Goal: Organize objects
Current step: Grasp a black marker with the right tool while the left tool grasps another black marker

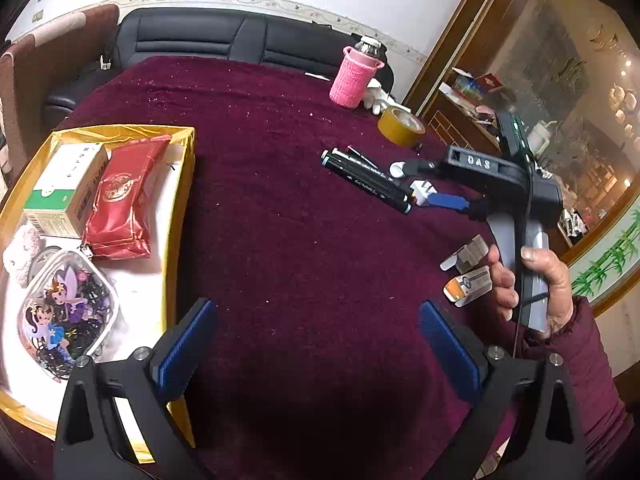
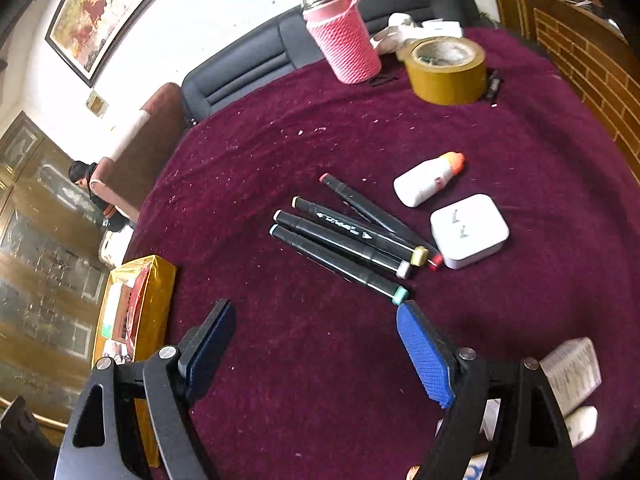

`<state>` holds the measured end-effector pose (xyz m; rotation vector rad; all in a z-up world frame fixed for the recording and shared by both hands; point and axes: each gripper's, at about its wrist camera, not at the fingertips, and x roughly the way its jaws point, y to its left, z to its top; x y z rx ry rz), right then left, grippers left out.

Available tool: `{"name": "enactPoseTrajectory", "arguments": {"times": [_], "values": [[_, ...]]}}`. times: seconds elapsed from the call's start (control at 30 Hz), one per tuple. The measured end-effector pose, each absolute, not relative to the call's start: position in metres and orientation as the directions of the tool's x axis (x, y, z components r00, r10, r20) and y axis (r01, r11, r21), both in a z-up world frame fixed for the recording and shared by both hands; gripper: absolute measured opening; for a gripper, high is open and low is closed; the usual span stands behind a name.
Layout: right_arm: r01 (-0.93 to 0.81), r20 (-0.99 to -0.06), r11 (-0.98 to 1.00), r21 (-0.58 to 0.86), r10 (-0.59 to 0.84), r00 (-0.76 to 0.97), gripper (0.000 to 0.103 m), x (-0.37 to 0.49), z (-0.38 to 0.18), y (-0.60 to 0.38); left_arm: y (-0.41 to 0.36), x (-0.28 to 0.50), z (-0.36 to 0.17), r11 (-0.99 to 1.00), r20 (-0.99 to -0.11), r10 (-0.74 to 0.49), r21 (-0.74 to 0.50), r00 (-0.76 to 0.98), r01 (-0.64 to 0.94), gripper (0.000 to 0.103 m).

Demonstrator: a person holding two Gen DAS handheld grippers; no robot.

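Now "DAS" reads on the right tongs [image 1: 416,188], jaws apart; left tongs [image 1: 316,344] apart too; four markers [image 2: 344,240] mid-worktop [image 2: 320,360].

A maroon tablecloth [image 2: 320,128] is showing pale specks. A pink knitted bottle sleeve [image 2: 346,40], black markers [image 2: 344,240] and yellow-brown tape roll [image 2: 448,72] are sitting beside a gold-lined box [image 1: 182,184].

the right gripper [image 1: 416,184] covers the markers' [image 1: 368,178] near ends. the gold box [image 2: 132,320] is half behind a jaw; the packet [image 2: 576,372] is blurred.
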<state>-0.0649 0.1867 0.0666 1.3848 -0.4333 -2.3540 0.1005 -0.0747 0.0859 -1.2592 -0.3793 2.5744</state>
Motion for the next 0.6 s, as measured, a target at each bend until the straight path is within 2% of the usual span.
{"name": "enactPoseTrajectory", "arguments": {"times": [0.23, 0.4, 0.5, 0.57, 0.6], "values": [[0.216, -0.736, -0.818, 0.533, -0.574, -0.358, 0.086, -0.100, 0.046, 0.166, -0.067, 0.101, 0.080, -0.948, -0.749, 0.299, -0.301, -0.591, -0.099, 0.100], [0.163, -0.757, -0.835, 0.526, -0.547, -0.357, 0.088, -0.122, 0.028, 0.160, -0.071, 0.105, 0.081, -0.950, -0.745, 0.292, -0.296, -0.600, -0.095, 0.100], [0.142, -0.716, -0.747, 0.650, -0.664, -0.216, 0.090, -0.120, 0.008, 0.152, -0.077, 0.105, 0.081, -0.949, -0.742, 0.291, -0.304, -0.604, -0.084, 0.100], [0.171, -0.710, -0.733, 0.659, -0.680, -0.179, 0.093, -0.114, 0.009, 0.148, -0.080, 0.106, 0.081, -0.946, -0.740, 0.296, -0.313, -0.604, -0.080, 0.100], [0.159, -0.663, -0.673, 0.723, -0.740, -0.114, 0.092, -0.111, 0.006, 0.146, -0.080, 0.107, 0.081, -0.946, -0.740, 0.295, -0.313, -0.605, -0.079, 0.100]]}}
